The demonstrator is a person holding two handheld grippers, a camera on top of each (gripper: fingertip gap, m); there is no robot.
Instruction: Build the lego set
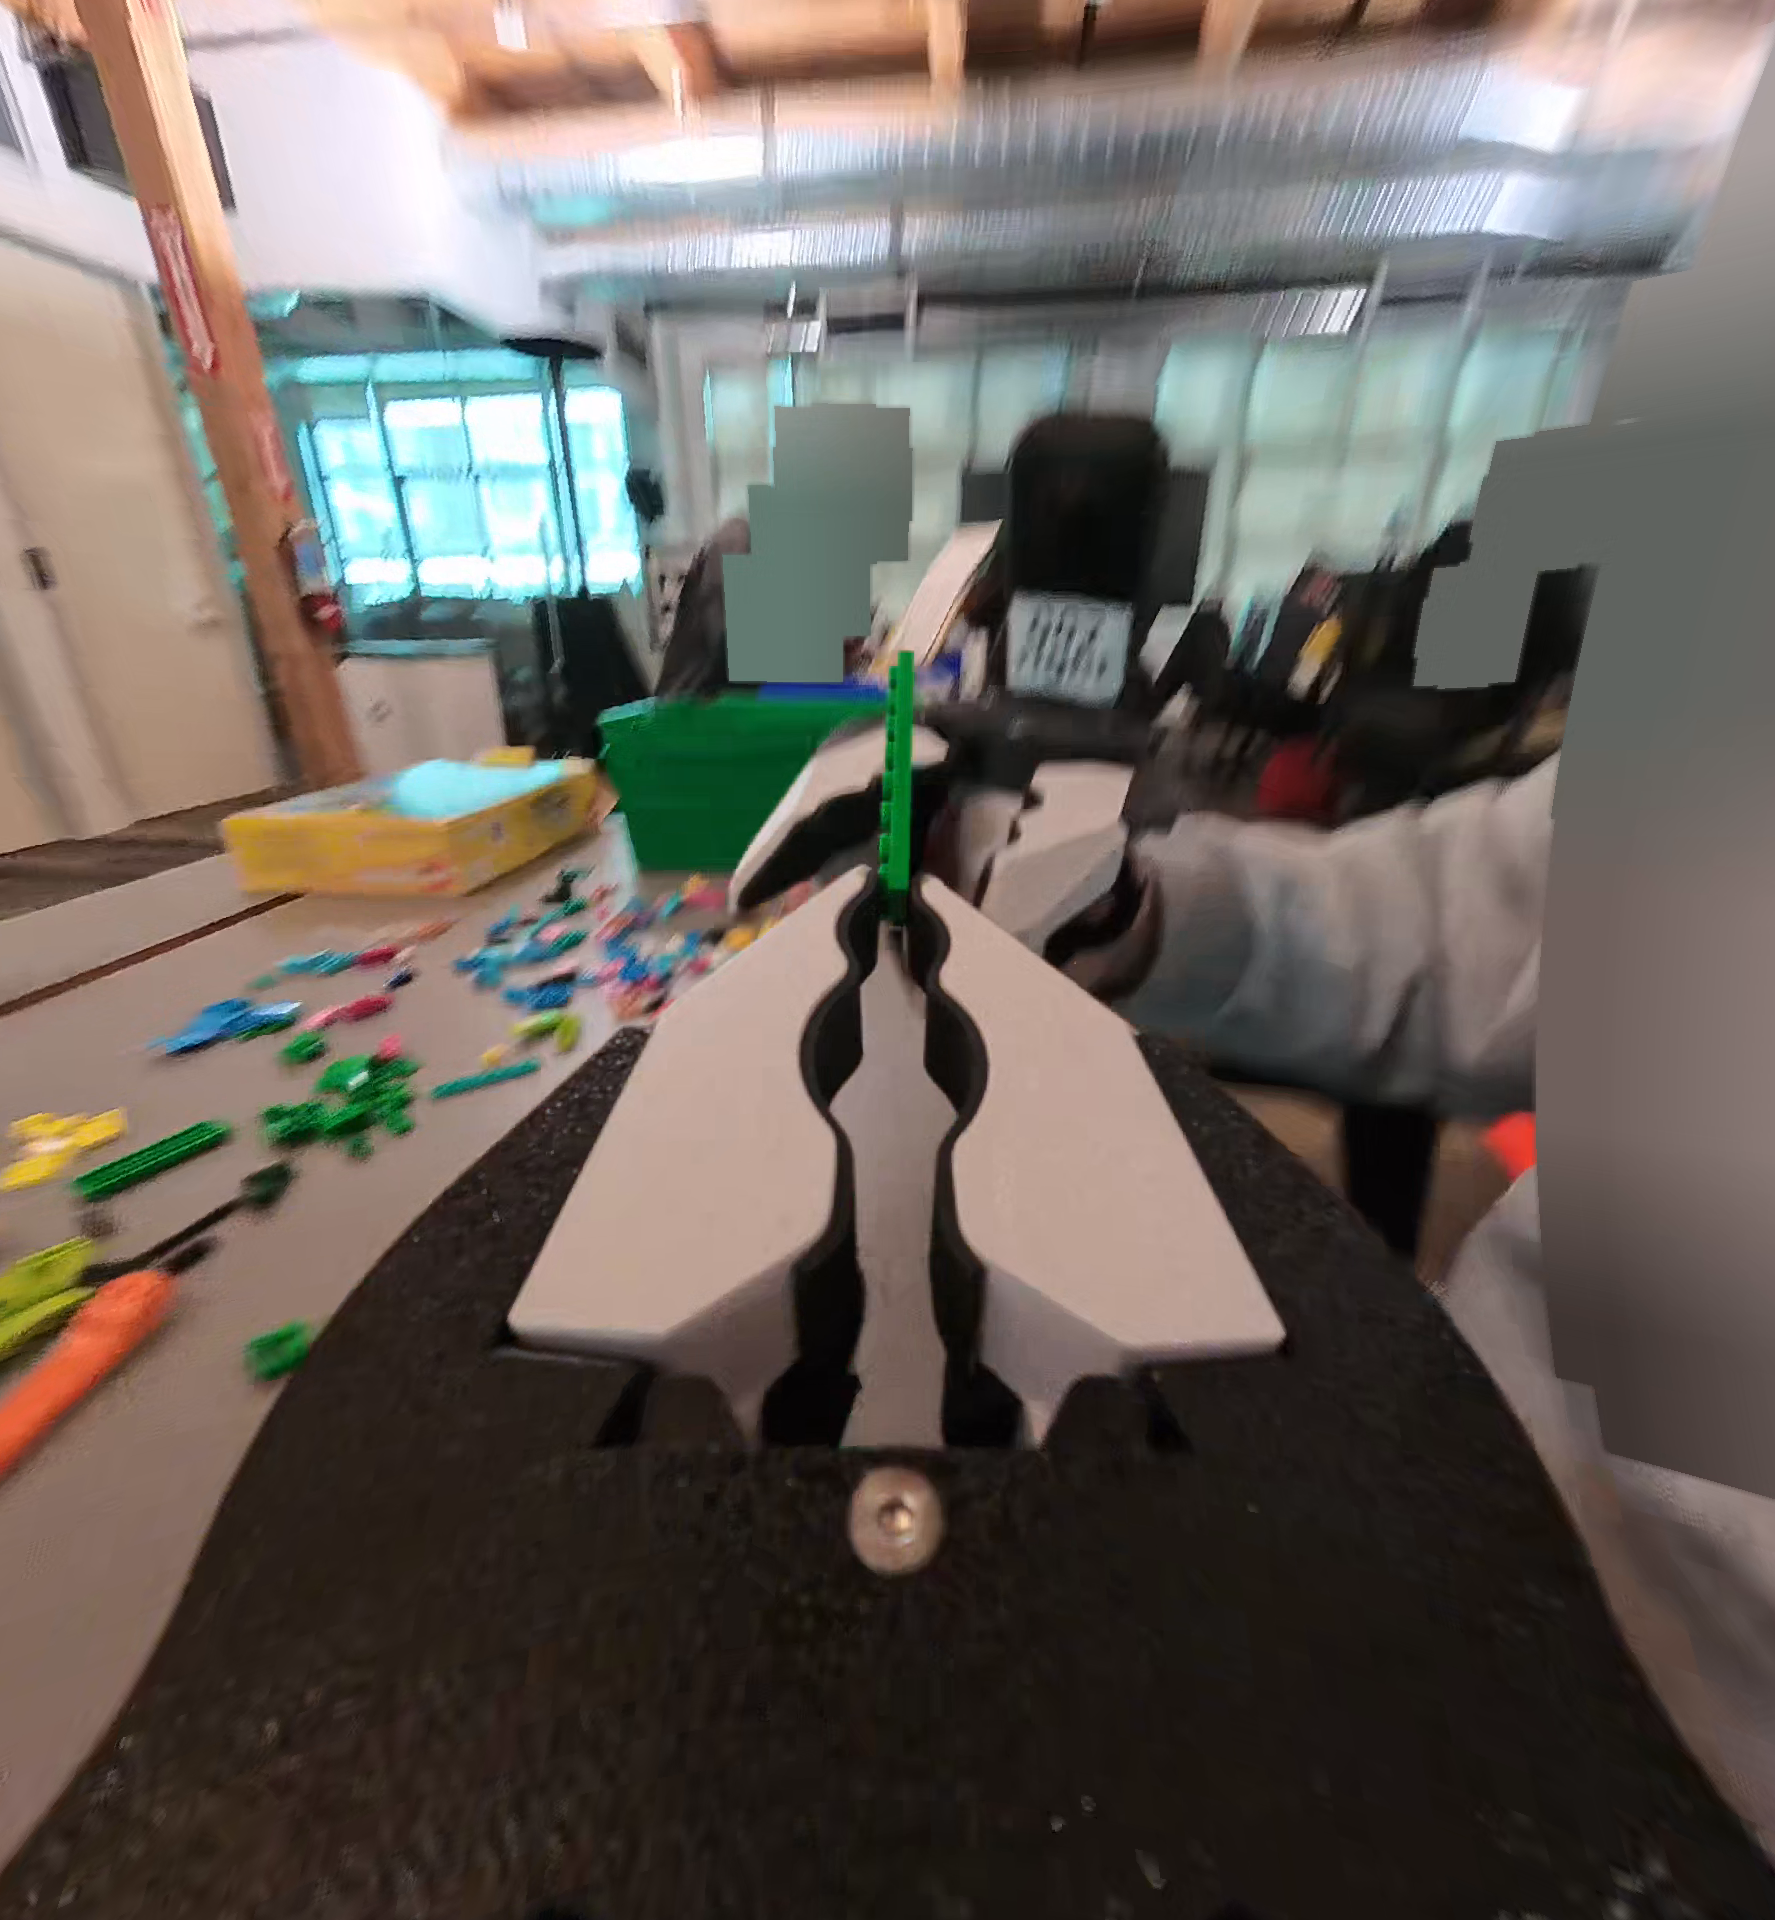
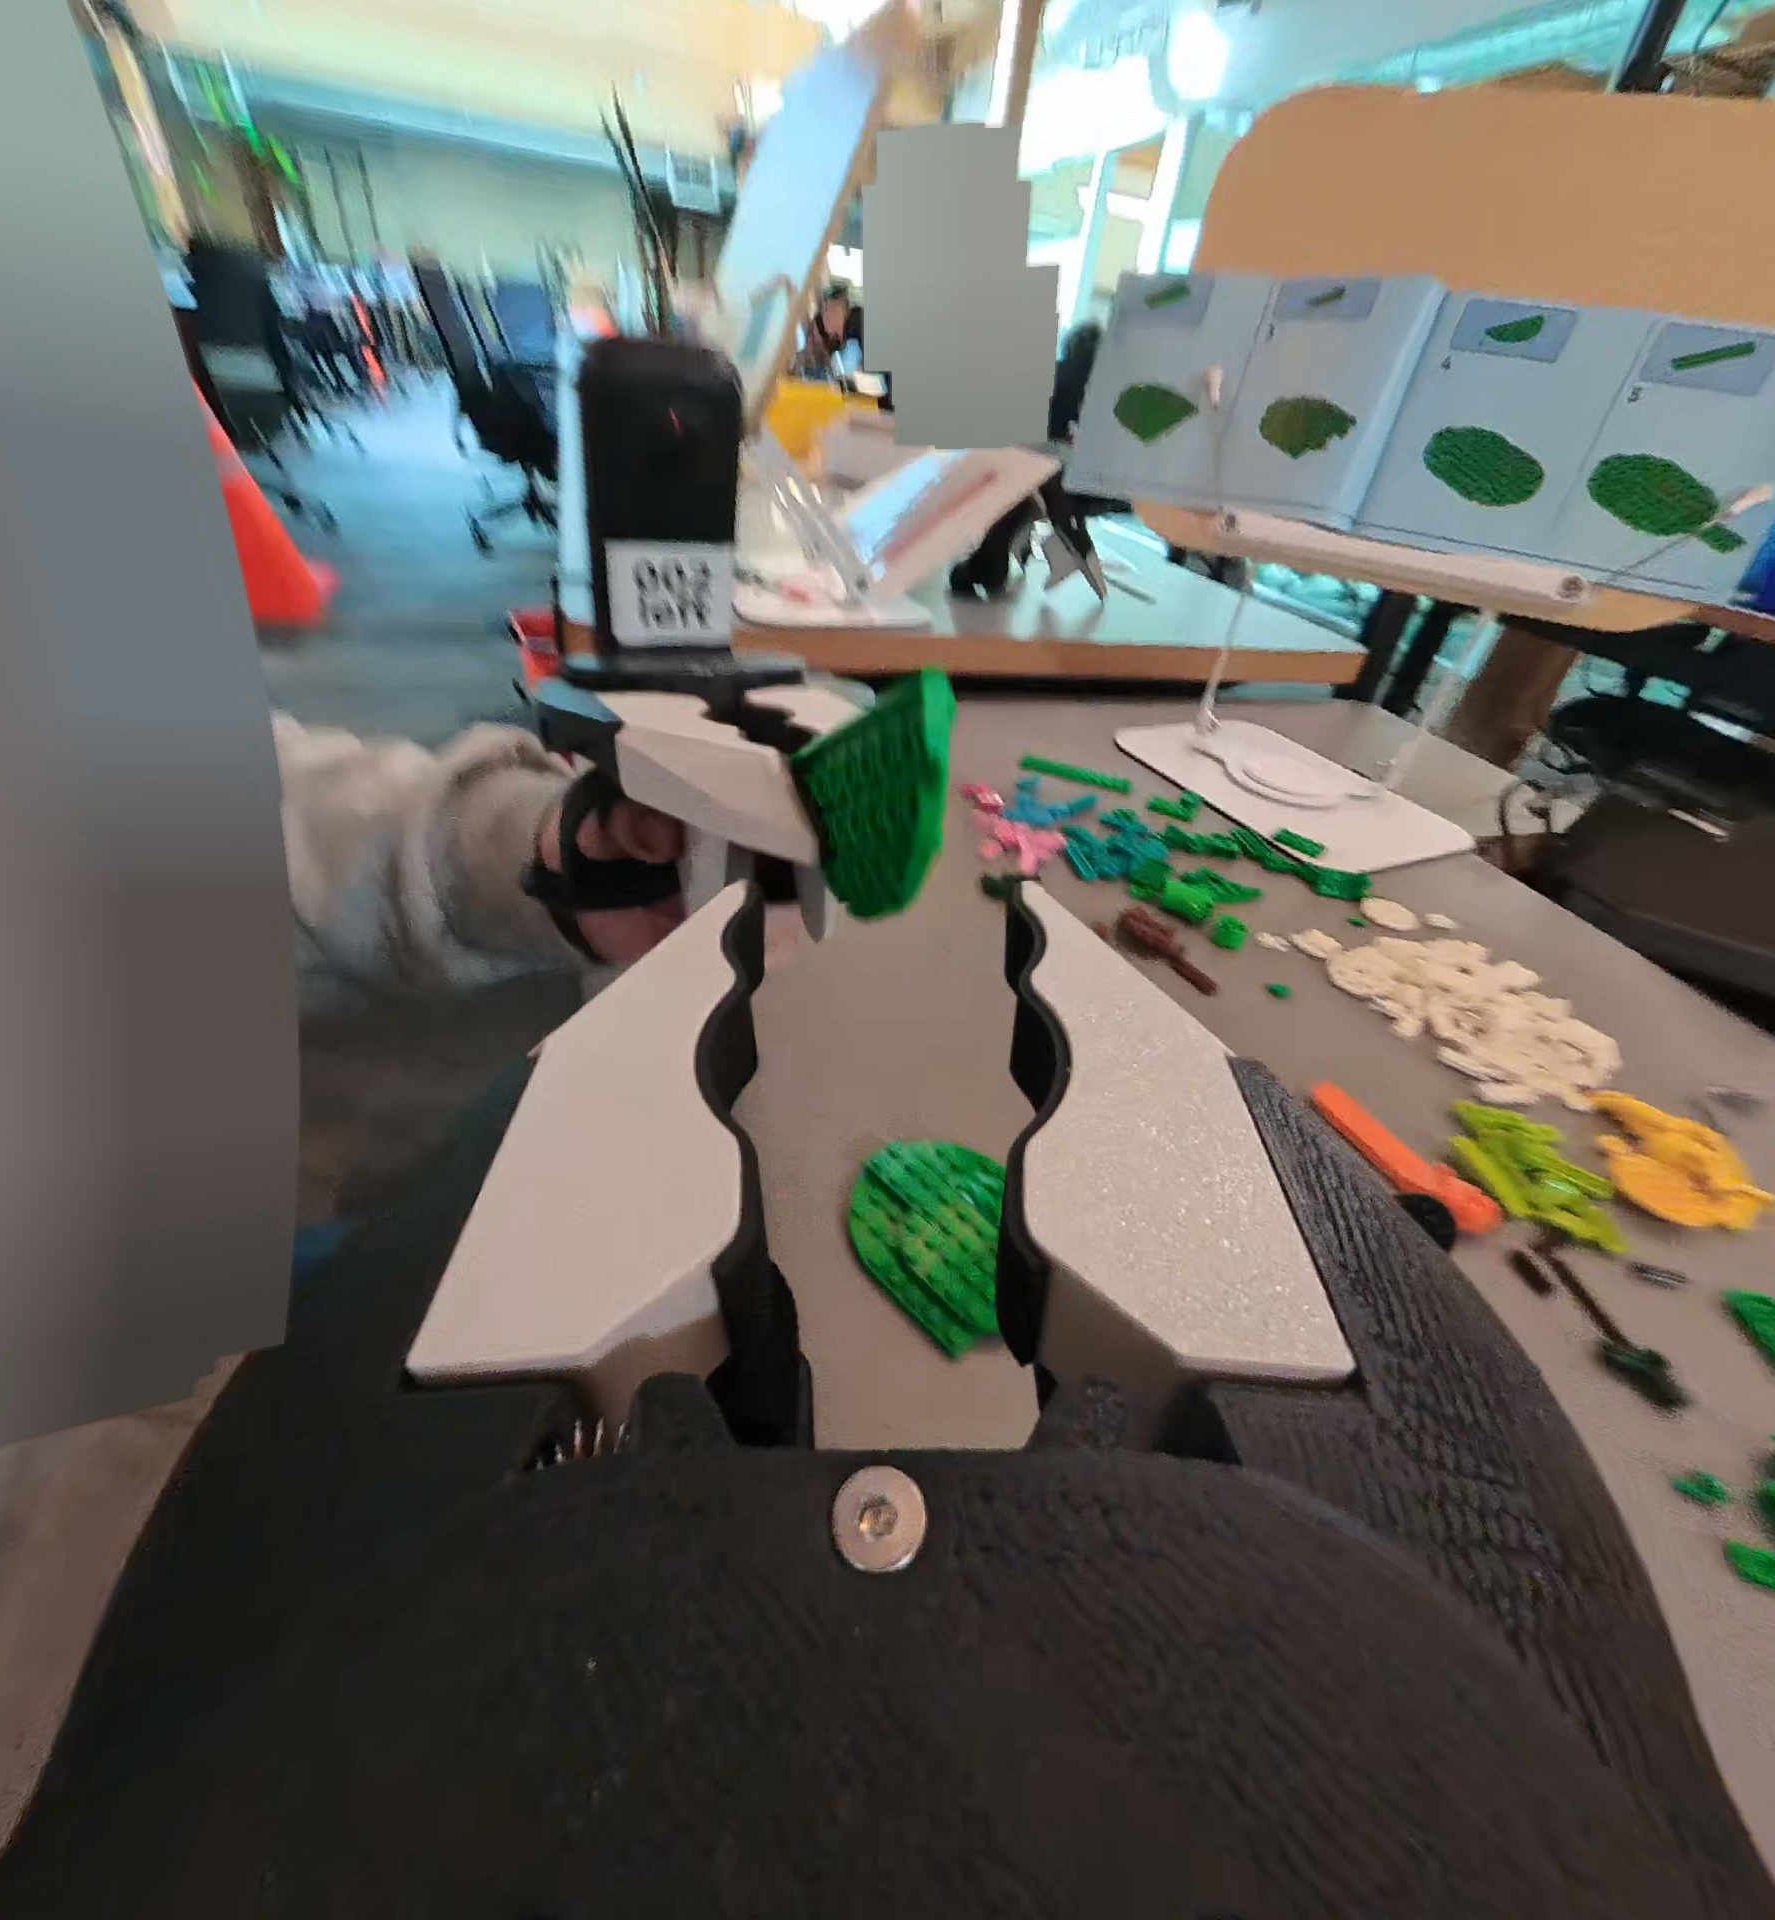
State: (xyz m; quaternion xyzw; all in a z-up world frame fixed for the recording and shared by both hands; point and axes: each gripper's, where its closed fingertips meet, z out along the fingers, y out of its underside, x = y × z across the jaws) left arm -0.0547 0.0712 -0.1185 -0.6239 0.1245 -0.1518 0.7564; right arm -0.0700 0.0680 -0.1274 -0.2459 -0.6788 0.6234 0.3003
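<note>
Pinching a green studded plate [image 1: 901,790] edge-on above the table [image 2: 904,1018], the left hand-held gripper [image 1: 898,914] is clamped; the right hand-held gripper [image 2: 883,914] gapes wide, bare, just beside it.

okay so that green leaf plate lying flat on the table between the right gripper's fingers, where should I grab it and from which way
The leaf plate is thin and lies flat, so probably pinch it across its thickness at the rounded far edge, coming in low from the side. The right gripper is open with nothing in it.
</note>
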